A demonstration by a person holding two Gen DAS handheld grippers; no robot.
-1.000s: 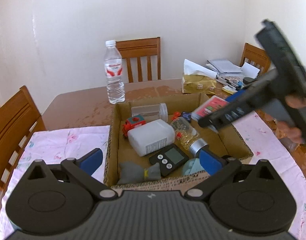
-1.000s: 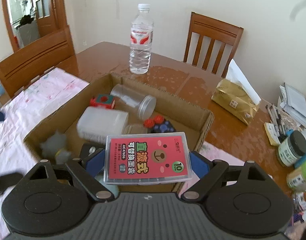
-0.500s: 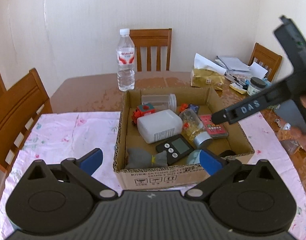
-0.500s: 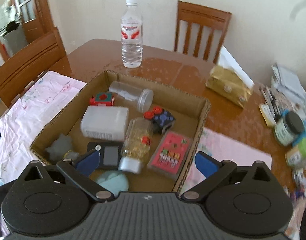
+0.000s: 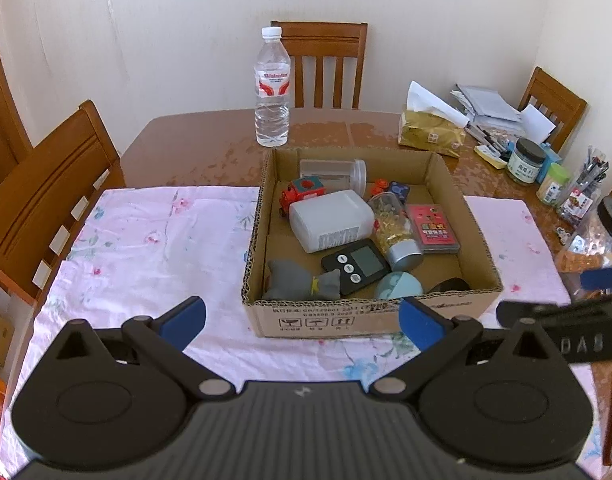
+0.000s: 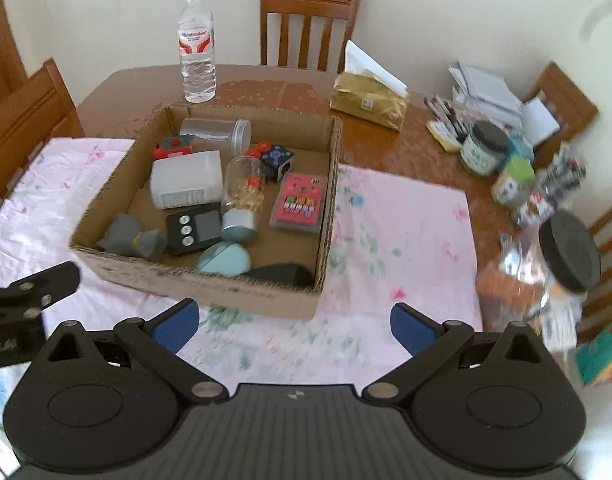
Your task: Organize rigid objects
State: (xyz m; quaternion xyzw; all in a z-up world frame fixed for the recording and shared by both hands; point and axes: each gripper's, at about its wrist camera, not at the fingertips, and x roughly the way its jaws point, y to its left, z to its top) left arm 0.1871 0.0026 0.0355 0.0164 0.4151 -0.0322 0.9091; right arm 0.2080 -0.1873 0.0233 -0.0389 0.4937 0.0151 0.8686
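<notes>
A cardboard box point(image 5: 369, 314) point(image 6: 226, 290) stands on the pink cloth. It holds a red pen-refill case point(image 5: 433, 229) point(image 6: 300, 203), a white plastic bottle point(image 5: 331, 220), a black timer point(image 5: 355, 266), a clear jar with a silver lid point(image 5: 393, 232), a grey soft toy point(image 5: 302, 280), a red toy train point(image 5: 304, 190) and a teal piece point(image 5: 397, 285). My left gripper point(image 5: 302, 318) is open and empty, in front of the box. My right gripper point(image 6: 292, 322) is open and empty, near the box's front right corner.
A water bottle point(image 5: 271, 88) stands behind the box. A gold tissue pack point(image 5: 431, 134), jars, pens and papers crowd the table's right side. A black-lidded clear jar point(image 6: 545, 268) stands close on the right. Wooden chairs surround the table.
My right gripper opened and let the red case drop into the box, then drew back and to the right. My left gripper also drew back from the box.
</notes>
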